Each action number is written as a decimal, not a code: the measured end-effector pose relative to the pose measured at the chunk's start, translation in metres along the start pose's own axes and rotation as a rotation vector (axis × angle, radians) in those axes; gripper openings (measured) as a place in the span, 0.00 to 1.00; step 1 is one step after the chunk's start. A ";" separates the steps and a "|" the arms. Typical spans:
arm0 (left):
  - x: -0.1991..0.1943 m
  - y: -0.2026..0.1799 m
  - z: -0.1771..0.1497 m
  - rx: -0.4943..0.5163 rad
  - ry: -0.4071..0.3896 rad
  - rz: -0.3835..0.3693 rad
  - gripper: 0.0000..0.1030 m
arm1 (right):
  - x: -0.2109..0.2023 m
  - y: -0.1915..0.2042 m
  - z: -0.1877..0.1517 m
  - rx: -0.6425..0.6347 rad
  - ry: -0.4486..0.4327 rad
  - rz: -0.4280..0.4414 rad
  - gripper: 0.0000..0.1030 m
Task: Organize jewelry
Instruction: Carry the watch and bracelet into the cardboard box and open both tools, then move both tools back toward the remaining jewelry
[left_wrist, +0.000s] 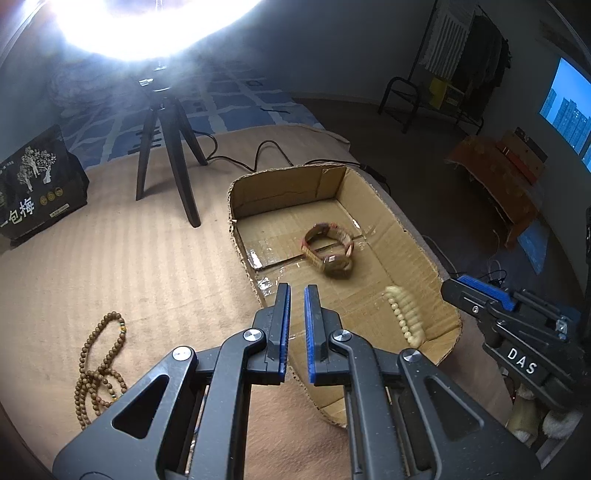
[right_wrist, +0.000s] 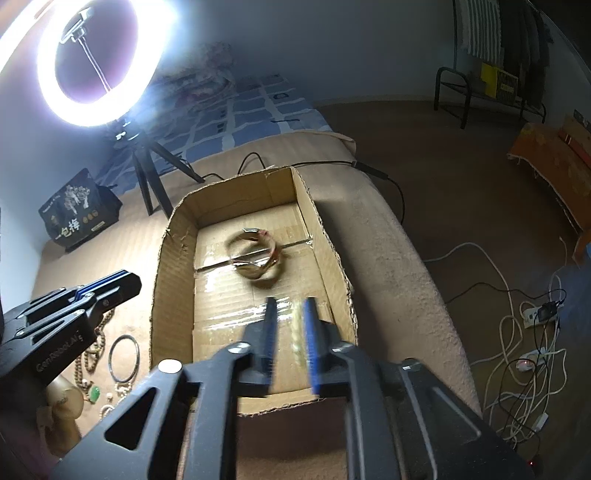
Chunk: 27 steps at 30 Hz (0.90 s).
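The left gripper (left_wrist: 297, 295), jaws nearly closed on nothing, hovers at the box's near-left corner, beside the brown beads (left_wrist: 99, 365) and bangle (right_wrist: 124, 357) waiting on the bed. The right gripper (right_wrist: 291, 317), jaws parted, hangs over the box (right_wrist: 166, 280); the pale bracelet (left_wrist: 404, 314) lies blurred beneath it, probably just released. Farther in rests a wooden bracelet (left_wrist: 330, 251).

Left gripper (left_wrist: 297, 295) tilts steeply downward, blue pads drawn in close and parallel, nothing pinched between them. Right gripper (right_wrist: 290, 310) sits alongside at much the same downward pitch, its jaws a little apart and its fingers (right_wrist: 312, 332) smeared with blur. The two tools are side by side, tips near each other but not touching.
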<state>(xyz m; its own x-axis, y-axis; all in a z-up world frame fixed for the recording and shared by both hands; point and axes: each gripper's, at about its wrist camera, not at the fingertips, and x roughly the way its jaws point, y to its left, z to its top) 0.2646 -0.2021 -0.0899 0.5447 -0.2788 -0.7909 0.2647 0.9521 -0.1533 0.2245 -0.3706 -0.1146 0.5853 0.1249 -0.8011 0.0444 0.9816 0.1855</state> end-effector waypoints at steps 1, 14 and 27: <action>-0.001 0.000 -0.001 0.001 -0.002 0.004 0.05 | -0.001 0.000 0.000 0.002 -0.003 0.000 0.27; -0.028 0.006 -0.008 0.012 -0.020 0.021 0.05 | -0.017 0.005 -0.004 -0.007 -0.035 -0.008 0.27; -0.093 0.064 -0.020 0.014 -0.072 0.063 0.37 | -0.048 0.050 -0.014 -0.119 -0.104 0.041 0.59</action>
<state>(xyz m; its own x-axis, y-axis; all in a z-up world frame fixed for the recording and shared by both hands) 0.2148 -0.1129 -0.0378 0.6164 -0.2272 -0.7539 0.2388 0.9663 -0.0960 0.1874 -0.3252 -0.0747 0.6660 0.1560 -0.7295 -0.0740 0.9869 0.1435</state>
